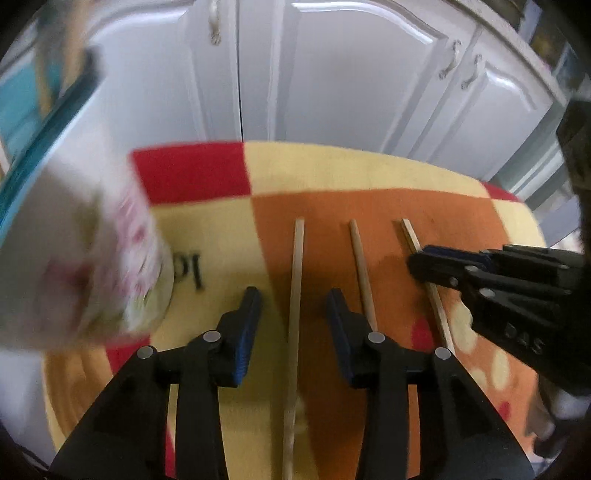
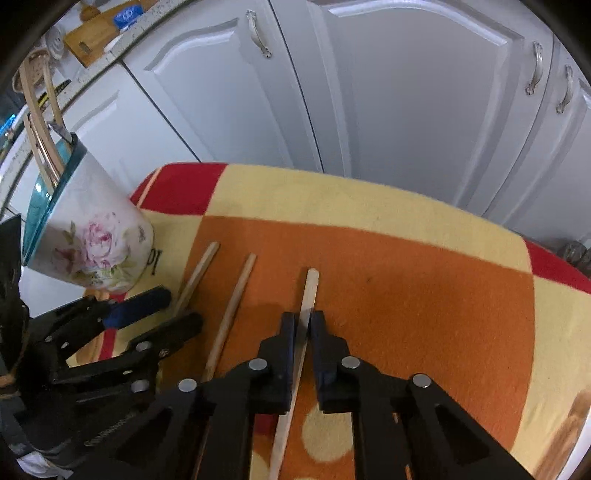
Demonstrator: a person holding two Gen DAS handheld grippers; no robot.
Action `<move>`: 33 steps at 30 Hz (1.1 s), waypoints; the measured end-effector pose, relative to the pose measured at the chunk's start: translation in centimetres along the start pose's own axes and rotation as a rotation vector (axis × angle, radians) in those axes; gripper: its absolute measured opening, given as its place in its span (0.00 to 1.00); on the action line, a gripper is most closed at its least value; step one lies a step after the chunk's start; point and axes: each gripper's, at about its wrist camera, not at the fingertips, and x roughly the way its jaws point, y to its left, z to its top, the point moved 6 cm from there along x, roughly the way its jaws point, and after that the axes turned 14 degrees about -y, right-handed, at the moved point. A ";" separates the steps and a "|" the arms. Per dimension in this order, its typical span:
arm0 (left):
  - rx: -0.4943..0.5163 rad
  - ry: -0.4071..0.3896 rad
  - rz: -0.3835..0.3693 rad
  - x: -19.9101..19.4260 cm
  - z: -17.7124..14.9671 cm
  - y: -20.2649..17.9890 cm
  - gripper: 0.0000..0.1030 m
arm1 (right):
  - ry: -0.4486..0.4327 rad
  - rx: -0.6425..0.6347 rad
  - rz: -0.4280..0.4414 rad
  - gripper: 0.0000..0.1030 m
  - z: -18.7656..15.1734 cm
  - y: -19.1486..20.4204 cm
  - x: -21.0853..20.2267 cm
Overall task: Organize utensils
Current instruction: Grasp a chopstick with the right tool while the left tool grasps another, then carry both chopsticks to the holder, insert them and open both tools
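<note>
Three wooden sticks lie side by side on a checked cloth [image 1: 369,206]. My left gripper [image 1: 293,299] is open, its jaws either side of the left stick [image 1: 297,266], just above it. The middle stick [image 1: 362,269] lies to its right. My right gripper [image 2: 303,319] is shut on the right stick [image 2: 308,291]; it also shows in the left wrist view [image 1: 417,258] on that stick [image 1: 410,232]. A white floral cup [image 2: 88,236] with a teal rim stands at the left, holding several utensils [image 2: 40,140]. The cup looks blurred in the left wrist view [image 1: 74,240].
White cabinet doors [image 2: 406,110] with metal handles stand behind the cloth-covered table [image 2: 406,206]. A counter with a wooden board [image 2: 96,33] is at the upper left. The cloth's orange square [image 2: 424,295] extends to the right of the sticks.
</note>
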 end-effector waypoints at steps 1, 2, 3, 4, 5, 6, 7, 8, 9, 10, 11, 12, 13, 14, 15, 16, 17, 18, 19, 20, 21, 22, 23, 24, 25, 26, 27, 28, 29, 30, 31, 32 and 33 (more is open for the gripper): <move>0.015 -0.011 0.002 0.2 0.2 -0.2 0.25 | 0.002 0.011 0.008 0.07 0.1 -0.1 0.0; 0.021 -0.021 -0.011 0.2 0.4 -0.4 0.06 | 0.000 0.020 0.017 0.07 0.2 -0.2 -0.2; 0.005 -0.011 -0.030 0.2 0.4 -0.2 0.04 | -0.010 0.024 0.028 0.07 0.3 -0.2 -0.6; -0.014 -0.004 -0.046 0.0 0.4 0.0 0.04 | -0.025 0.027 0.037 0.06 0.5 -0.1 -1.2; -0.046 -0.011 -0.079 -0.8 0.5 0.3 0.04 | -0.047 0.033 0.049 0.06 0.9 0.0 -2.2; -0.067 -0.030 -0.097 -1.7 0.8 0.7 0.04 | -0.062 0.037 0.058 0.06 1.1 0.1 -2.9; -0.077 -0.043 -0.105 -2.5 1.0 0.8 0.04 | -0.080 0.038 0.069 0.06 1.4 0.3 -3.8; -0.097 -0.068 -0.125 -3.9 1.3 1.3 0.04 | -0.105 0.034 0.081 0.06 1.7 0.5 -5.0; -0.108 -0.082 -0.138 -4.7 1.5 1.6 0.04 | -0.121 0.033 0.086 0.06 1.9 0.7 -5.8; -0.130 -0.107 -0.162 -6.2 1.8 2.0 0.04 | -0.138 0.034 0.092 0.06 2.1 0.8 -6.7; -0.143 -0.123 -0.177 -7.2 2.0 2.3 0.04 | -0.164 0.034 0.108 0.06 2.4 1.2 -8.0; -0.160 -0.143 -0.199 -8.5 2.3 2.6 0.04 | -0.181 0.032 0.118 0.06 2.6 1.5 -8.8; -0.168 -0.156 -0.212 -9.4 2.4 2.7 0.04 | -0.196 0.027 0.125 0.06 2.8 1.9 -9.6; -0.174 -0.174 -0.227 -10.5 2.5 2.8 0.04 | -0.216 0.013 0.131 0.06 2.9 2.4 -10.8; -0.175 -0.192 -0.238 -11.5 2.7 3.0 0.04 | -0.229 0.002 0.134 0.06 3.0 2.8 -11.6; -0.174 -0.211 -0.247 -12.6 2.7 3.2 0.04 | -0.243 -0.008 0.136 0.06 3.1 3.1 -12.3; -0.172 -0.234 -0.254 -13.8 2.7 3.3 0.04 | -0.260 -0.015 0.139 0.05 3.2 3.4 -13.2; -0.171 -0.253 -0.260 -15.0 2.7 3.3 0.04 | -0.276 -0.021 0.144 0.05 3.3 3.8 -14.1; -0.173 -0.266 -0.262 -16.0 2.6 3.6 0.04 | -0.288 -0.030 0.146 0.05 3.3 4.1 -14.7; -0.176 -0.276 -0.265 -16.6 2.5 3.7 0.04 | -0.300 -0.039 0.148 0.05 3.4 4.5 -15.3; -0.178 -0.285 -0.268 -17.2 2.5 3.7 0.04 | -0.312 -0.048 0.149 0.05 3.5 4.9 -15.9; -0.180 -0.299 -0.274 -18.1 2.5 3.9 0.04 | -0.320 -0.057 0.149 0.05 3.5 5.2 -16.5; -0.181 -0.307 -0.276 -18.6 2.6 4.0 0.04 | -0.326 -0.065 0.148 0.05 3.6 5.5 -16.8; -0.180 -0.320 -0.277 -19.5 2.7 4.2 0.04 | -0.331 -0.070 0.147 0.05 3.6 5.6 -17.1; -0.177 -0.331 -0.278 -20.0 2.9 4.3 0.04 | -0.335 -0.072 0.146 0.05 3.6 5.7 -17.4; -0.174 -0.341 -0.278 -20.5 3.1 4.4 0.04 | -0.337 -0.073 0.148 0.05 3.6 5.8 -17.5; -0.172 -0.347 -0.278 -20.7 3.3 4.4 0.04 | -0.342 -0.075 0.151 0.05 3.7 6.0 -17.8; -0.165 -0.359 -0.277 -21.4 3.5 4.6 0.04 | -0.347 -0.080 0.152 0.05 3.8 6.2 -18.0; -0.161 -0.371 -0.272 -21.9 3.7 4.7 0.04 | -0.356 -0.088 0.153 0.05 4.0 6.5 -18.4; -0.161 -0.384 -0.270 -22.4 4.0 4.9 0.04 | -0.363 -0.093 0.155 0.05 4.2 6.8 -18.8; -0.163 -0.396 -0.269 -23.0 4.3 4.9 0.04 | -0.374 -0.099 0.161 0.05 4.5 7.1 -19.2; -0.165 -0.410 -0.267 -23.5 4.8 5.2 0.04 | -0.385 -0.101 0.168 0.05 4.9 7.4 -19.6; -0.168 -0.425 -0.263 -24.2 5.2 5.6 0.04 | -0.393 -0.100 0.175 0.05 5.3 7.6 -19.9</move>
